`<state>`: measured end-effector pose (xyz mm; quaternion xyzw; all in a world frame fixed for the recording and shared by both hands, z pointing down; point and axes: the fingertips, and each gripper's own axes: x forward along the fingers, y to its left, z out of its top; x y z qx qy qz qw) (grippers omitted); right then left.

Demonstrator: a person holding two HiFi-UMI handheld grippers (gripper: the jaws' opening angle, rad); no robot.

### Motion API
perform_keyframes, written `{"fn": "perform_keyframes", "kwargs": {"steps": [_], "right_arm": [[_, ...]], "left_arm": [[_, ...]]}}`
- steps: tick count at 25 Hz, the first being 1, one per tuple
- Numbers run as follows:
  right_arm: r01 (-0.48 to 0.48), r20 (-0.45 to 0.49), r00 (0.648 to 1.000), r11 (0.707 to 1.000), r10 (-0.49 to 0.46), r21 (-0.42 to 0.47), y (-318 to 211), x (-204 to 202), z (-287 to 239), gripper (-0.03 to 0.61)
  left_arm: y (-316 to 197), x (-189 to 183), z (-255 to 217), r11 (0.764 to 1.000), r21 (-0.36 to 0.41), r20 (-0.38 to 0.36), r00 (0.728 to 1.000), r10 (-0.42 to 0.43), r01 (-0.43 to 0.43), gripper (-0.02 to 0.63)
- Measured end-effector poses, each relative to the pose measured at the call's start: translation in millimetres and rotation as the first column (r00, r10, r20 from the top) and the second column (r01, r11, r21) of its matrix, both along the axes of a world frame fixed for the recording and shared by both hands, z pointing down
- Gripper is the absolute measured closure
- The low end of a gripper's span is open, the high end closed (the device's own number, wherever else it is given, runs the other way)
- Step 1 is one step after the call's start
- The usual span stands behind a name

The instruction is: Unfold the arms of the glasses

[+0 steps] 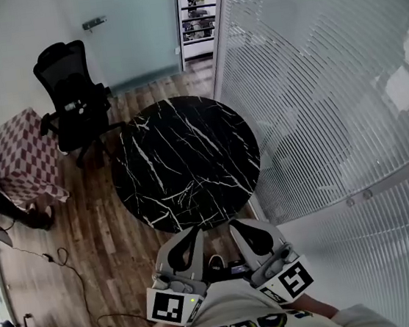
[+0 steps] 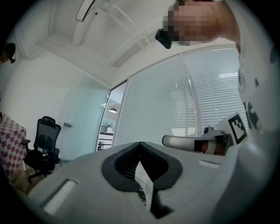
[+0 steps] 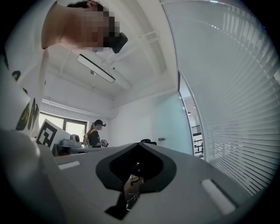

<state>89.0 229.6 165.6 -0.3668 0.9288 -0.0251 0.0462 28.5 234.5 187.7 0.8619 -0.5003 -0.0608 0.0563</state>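
No glasses show in any view. A round black marble table (image 1: 186, 161) stands in front of me with nothing visible on its top. My left gripper (image 1: 193, 232) and right gripper (image 1: 236, 225) are held side by side close to my chest, just short of the table's near edge. Both are shut with nothing between the jaws. In the left gripper view the left gripper (image 2: 140, 143) points up at a glass wall, jaw tips touching. The right gripper (image 3: 139, 144) in its own view is likewise shut, aimed across the room.
A black office chair (image 1: 75, 101) stands beyond the table at the left, beside a checkered-cloth table (image 1: 22, 155). A glass wall with blinds (image 1: 331, 106) runs along the right. Cables (image 1: 61, 258) lie on the wood floor. Another person (image 3: 95, 133) stands far off.
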Motion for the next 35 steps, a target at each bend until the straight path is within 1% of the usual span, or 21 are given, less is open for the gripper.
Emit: {"fn": "perform_keyframes", "kwargs": {"steps": [9,14,17,22,28,35], "right_arm": [[0.017,-0.004,1.000,1.000,-0.017,-0.023,-12,16,7,0.577],[0.029,0.002,1.000,0.999,-0.029,-0.040,-26,12,14,0.577],[0.028,0.000,1.000,0.999,-0.028,-0.043,-39,6,18,0.577],[0.019,-0.004,1.000,0.999,-0.019,-0.043,-66,-14,19,0.577],[0.011,-0.021,1.000,1.000,-0.012,-0.029,-109,-53,22,0.577],[-0.025,-0.010,1.000,1.000,0.025,-0.013,-145,-90,15,0.577]], "left_arm": [[-12,13,11,0.999,-0.046,0.009,1.000,-0.026,0.026,0.611],[-27,12,19,0.997,-0.072,0.010,1.000,-0.022,0.023,0.611],[-39,7,20,0.997,-0.070,0.023,1.000,-0.014,0.015,0.611],[-68,-12,19,0.998,-0.068,0.014,1.000,-0.002,0.002,0.611],[-110,-44,22,0.998,-0.052,0.010,1.000,0.030,-0.029,0.611],[-145,-78,18,0.996,-0.042,0.015,0.997,0.074,-0.073,0.611]]}}
